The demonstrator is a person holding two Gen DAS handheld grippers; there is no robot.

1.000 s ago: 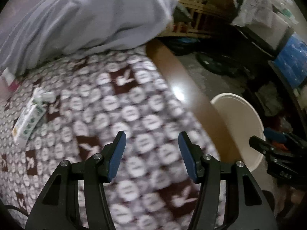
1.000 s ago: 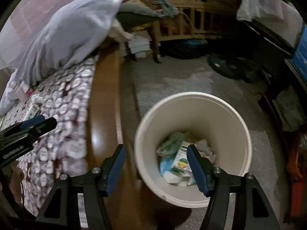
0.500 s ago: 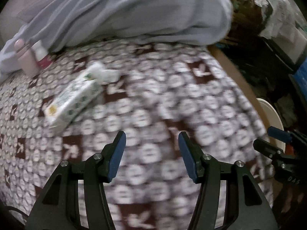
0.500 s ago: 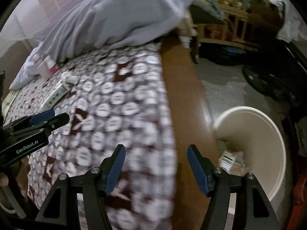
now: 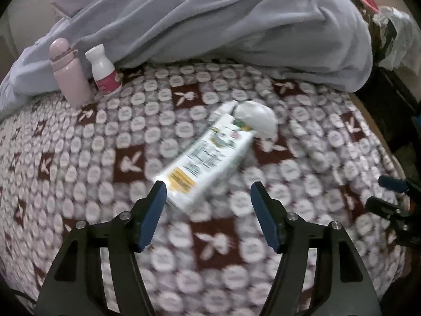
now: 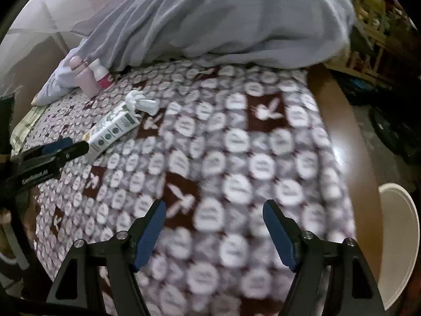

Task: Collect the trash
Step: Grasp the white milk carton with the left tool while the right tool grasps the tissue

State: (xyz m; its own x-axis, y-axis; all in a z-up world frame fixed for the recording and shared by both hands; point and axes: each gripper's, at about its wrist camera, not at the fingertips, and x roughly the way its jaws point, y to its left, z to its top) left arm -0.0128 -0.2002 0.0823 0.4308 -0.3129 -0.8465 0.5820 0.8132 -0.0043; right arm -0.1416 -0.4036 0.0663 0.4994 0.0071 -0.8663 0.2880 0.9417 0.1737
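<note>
Two grippers over patterned bedspread [image 5: 79, 158], both with jaws opening, nothing between pads. Left gripper [image 5: 208, 210] just short of white carton [image 5: 205, 158], carton's near corner by left blue pad, not pinched. Crumpled tissue [image 5: 256, 119] touching carton's far end. Right gripper [image 6: 214, 234] over bare bedspread, well apart from carton [image 6: 113, 129] and tissue [image 6: 140, 102]. Pink bottle [image 5: 69, 71] and white bottle [image 5: 104, 71] upright against grey blanket [image 5: 223, 18]. White bin [image 6: 400, 237] beside bed's wooden edge [image 6: 350, 142].
</note>
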